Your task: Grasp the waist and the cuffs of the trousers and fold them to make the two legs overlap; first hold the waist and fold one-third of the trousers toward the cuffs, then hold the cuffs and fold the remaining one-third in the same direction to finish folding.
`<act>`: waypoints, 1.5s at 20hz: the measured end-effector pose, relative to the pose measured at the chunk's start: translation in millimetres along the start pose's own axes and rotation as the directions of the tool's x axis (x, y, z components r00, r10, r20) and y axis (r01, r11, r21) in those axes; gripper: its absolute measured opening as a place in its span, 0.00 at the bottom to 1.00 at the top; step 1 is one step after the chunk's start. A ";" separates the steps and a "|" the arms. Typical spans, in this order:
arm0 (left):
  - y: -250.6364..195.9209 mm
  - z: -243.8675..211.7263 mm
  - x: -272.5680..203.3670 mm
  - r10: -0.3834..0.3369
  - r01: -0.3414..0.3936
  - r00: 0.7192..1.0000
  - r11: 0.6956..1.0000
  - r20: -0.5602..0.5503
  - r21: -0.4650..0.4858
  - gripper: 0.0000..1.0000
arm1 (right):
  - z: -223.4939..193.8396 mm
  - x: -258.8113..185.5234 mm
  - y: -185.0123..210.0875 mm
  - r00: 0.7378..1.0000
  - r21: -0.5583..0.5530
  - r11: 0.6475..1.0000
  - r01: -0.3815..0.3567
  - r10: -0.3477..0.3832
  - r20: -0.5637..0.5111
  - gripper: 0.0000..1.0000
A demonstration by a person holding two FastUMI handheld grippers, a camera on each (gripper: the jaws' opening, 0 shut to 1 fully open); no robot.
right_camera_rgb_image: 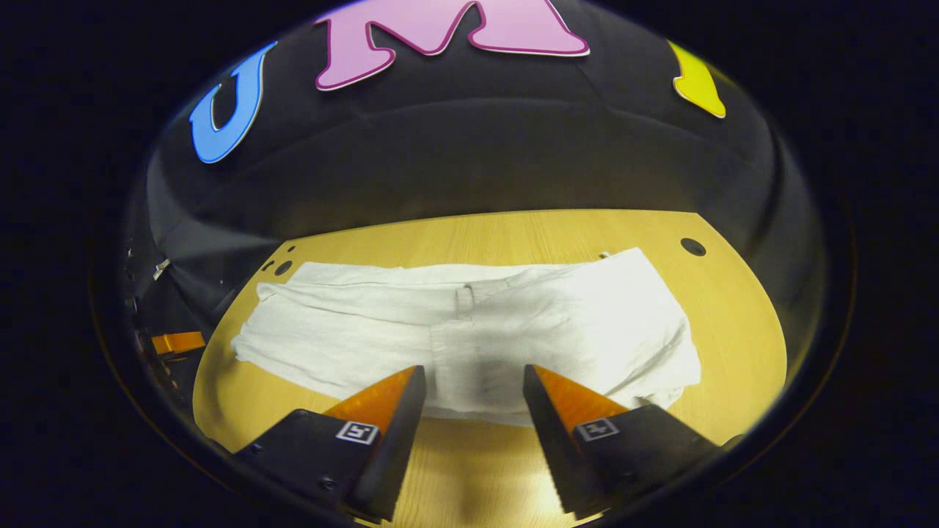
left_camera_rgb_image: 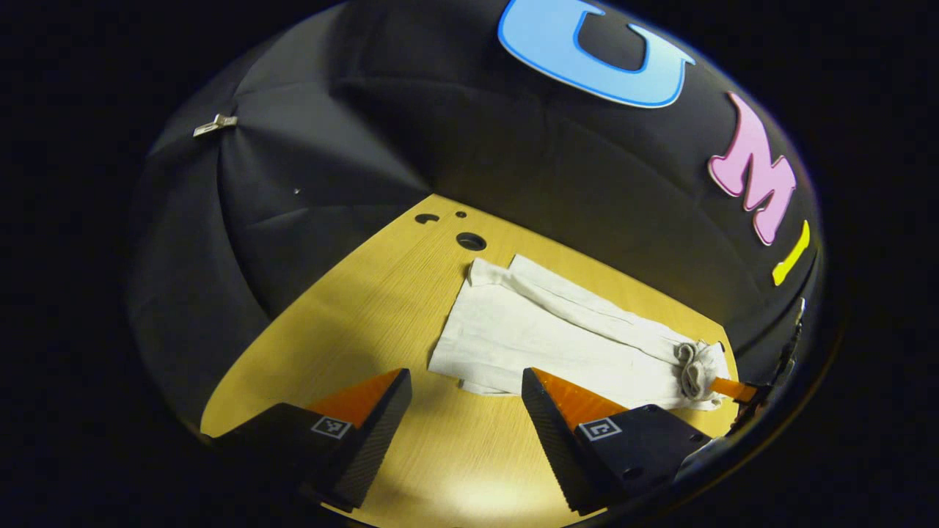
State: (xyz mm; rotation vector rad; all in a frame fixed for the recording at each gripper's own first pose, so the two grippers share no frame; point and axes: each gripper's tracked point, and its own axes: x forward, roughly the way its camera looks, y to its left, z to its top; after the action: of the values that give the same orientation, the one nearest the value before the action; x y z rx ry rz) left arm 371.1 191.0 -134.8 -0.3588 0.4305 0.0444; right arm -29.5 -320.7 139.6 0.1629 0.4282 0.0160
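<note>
White trousers [left_camera_rgb_image: 557, 337] lie flat on the wooden table [left_camera_rgb_image: 352, 323], stretching from the far middle to the right edge. A bunched bit of cloth [left_camera_rgb_image: 695, 367] sits at their right end, where a finger of the right gripper [left_camera_rgb_image: 733, 389] pokes in. My left gripper [left_camera_rgb_image: 466, 381] is open just short of the trousers' near edge, with nothing between its fingers. In the right gripper view the trousers [right_camera_rgb_image: 469, 330] run across the table, a belt loop [right_camera_rgb_image: 465, 297] at the middle. My right gripper [right_camera_rgb_image: 473, 378] stands open over their near edge. The left gripper [right_camera_rgb_image: 176, 341] shows at the far left.
Round holes are cut in the tabletop behind the trousers [left_camera_rgb_image: 471, 240] and at the far right corner [right_camera_rgb_image: 692, 246]. Black cloth walls close in the table on all far sides, with a small metal clip [left_camera_rgb_image: 215, 125] on one. Bare wood lies left of the trousers [left_camera_rgb_image: 330, 345].
</note>
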 end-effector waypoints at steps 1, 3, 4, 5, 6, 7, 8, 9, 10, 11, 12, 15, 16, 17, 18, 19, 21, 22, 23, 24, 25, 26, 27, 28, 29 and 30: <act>-2.1 -4.4 7.7 0.017 -0.017 1.000 1.000 -0.007 -0.018 0.96 | -3.5 -8.4 2.4 1.000 0.007 1.000 0.006 -0.006 0.005 0.98; -7.2 -11.8 19.3 0.052 -0.052 0.999 0.998 -0.017 -0.040 0.96 | 1.3 -25.4 -6.0 0.998 0.023 0.999 0.046 -0.047 0.046 1.00; -10.2 -14.7 24.9 0.072 -0.073 0.997 0.997 -0.022 -0.041 0.96 | 3.9 -35.0 -12.6 0.995 0.022 0.997 0.069 -0.070 0.071 1.00; -10.3 -16.9 30.2 0.099 -0.100 0.995 0.994 -0.025 -0.036 0.92 | 3.8 -45.8 -21.1 0.992 0.019 0.996 0.092 -0.094 0.089 0.99; -9.2 -19.6 36.4 0.134 -0.135 0.991 0.990 -0.028 -0.028 0.96 | 2.8 -58.6 -29.9 0.988 0.020 0.993 0.116 -0.117 0.099 0.99; -5.5 -20.0 39.1 0.175 -0.176 0.984 0.984 -0.025 -0.025 0.96 | 0.7 -70.3 -35.8 0.987 0.026 0.992 0.122 -0.124 0.103 0.99; -5.3 -18.5 43.2 0.196 -0.196 0.981 0.980 -0.018 -0.031 0.96 | -3.2 -82.5 -40.9 0.987 0.029 0.992 0.123 -0.125 0.102 1.00; -9.0 -21.8 48.9 0.193 -0.194 0.981 0.980 -0.024 -0.038 0.96 | -9.8 -95.1 -49.9 0.987 0.028 0.991 0.128 -0.130 0.093 0.99; -11.4 -26.5 54.0 0.193 -0.195 0.980 0.980 -0.041 -0.041 0.96 | -16.9 -108.5 -59.8 0.986 0.022 0.990 0.142 -0.143 0.086 0.99; -12.1 -30.4 59.7 0.202 -0.204 0.978 0.978 -0.050 -0.036 0.96 | -23.9 -123.8 -69.8 0.983 0.014 0.986 0.164 -0.164 0.081 0.99; -10.8 -25.2 61.2 0.218 -0.218 0.975 0.976 -0.033 -0.013 0.97 | -29.9 -138.9 -81.7 0.977 0.006 0.980 0.197 -0.197 0.086 0.99; -12.4 -24.4 71.5 0.260 -0.259 0.965 0.965 -0.025 0.033 0.98 | -44.7 -177.6 -91.8 0.963 0.031 0.968 0.248 -0.250 0.103 0.99; -11.2 -27.9 73.4 0.283 -0.281 0.959 0.958 -0.034 0.055 0.98 | -51.9 -186.1 -92.5 0.962 0.048 0.967 0.250 -0.254 0.095 0.99; -11.3 -29.5 72.8 0.305 -0.301 0.952 0.949 -0.037 0.094 0.98 | -58.7 -192.7 -92.0 0.963 0.064 0.966 0.249 -0.254 0.086 0.99; -12.5 -29.1 73.1 0.303 -0.296 0.952 0.947 -0.035 0.125 0.98 | -64.2 -198.8 -91.5 0.964 0.077 0.966 0.248 -0.254 0.080 0.99; -16.7 -28.5 75.4 0.294 -0.287 0.955 0.949 -0.037 0.131 0.98 | -70.3 -202.8 -91.0 0.964 0.083 0.965 0.251 -0.257 0.073 0.99; -17.1 -31.0 76.9 0.283 -0.275 0.958 0.952 -0.045 0.137 0.87 | -78.2 -209.1 -92.9 0.962 0.087 0.962 0.258 -0.264 0.063 0.99; -17.0 -30.2 77.4 0.274 -0.264 0.961 0.954 -0.051 0.141 0.84 | -79.6 -212.1 -92.1 0.962 0.094 0.962 0.258 -0.264 0.064 0.99; -19.1 -32.0 75.6 0.263 -0.251 0.963 0.957 -0.062 0.146 0.83 | -80.5 -215.4 -91.9 0.962 0.101 0.961 0.258 -0.266 0.069 0.99; -20.9 -32.3 74.7 0.252 -0.238 0.965 0.958 -0.072 0.159 0.78 | -80.9 -219.1 -91.1 0.960 0.107 0.960 0.260 -0.269 0.073 0.99; -21.9 -33.8 75.2 0.242 -0.225 0.967 0.959 -0.082 0.173 0.74 | -82.0 -221.9 -91.5 0.959 0.109 0.959 0.262 -0.271 0.079 0.99; -24.4 -34.6 76.4 0.227 -0.208 0.970 0.961 -0.089 0.181 0.68 | -83.7 -225.4 -91.8 0.958 0.109 0.958 0.265 -0.275 0.085 0.99; -27.1 -35.4 77.1 0.218 -0.197 0.971 0.963 -0.094 0.186 0.63 | -85.1 -228.1 -91.4 0.957 0.104 0.958 0.267 -0.276 0.086 0.99; -31.6 -35.3 76.1 0.198 -0.178 0.975 0.966 -0.097 0.186 0.52 | -87.4 -230.1 -91.4 0.957 0.099 0.958 0.269 -0.277 0.086 0.99; -36.6 -36.4 77.2 0.179 -0.159 0.979 0.970 -0.095 0.186 0.46 | -90.6 -233.1 -91.4 0.956 0.093 0.958 0.272 -0.280 0.083 0.99; -40.7 -36.2 77.4 0.161 -0.142 0.983 0.972 -0.088 0.186 0.25 | -92.6 -236.2 -91.8 0.955 0.090 0.956 0.278 -0.285 0.082 0.99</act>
State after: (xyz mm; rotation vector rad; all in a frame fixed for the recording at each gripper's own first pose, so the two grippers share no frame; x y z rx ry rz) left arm 431.7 137.7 -184.2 -0.1509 0.5589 0.1360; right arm -284.5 -408.8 139.2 0.1771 0.3551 -0.2889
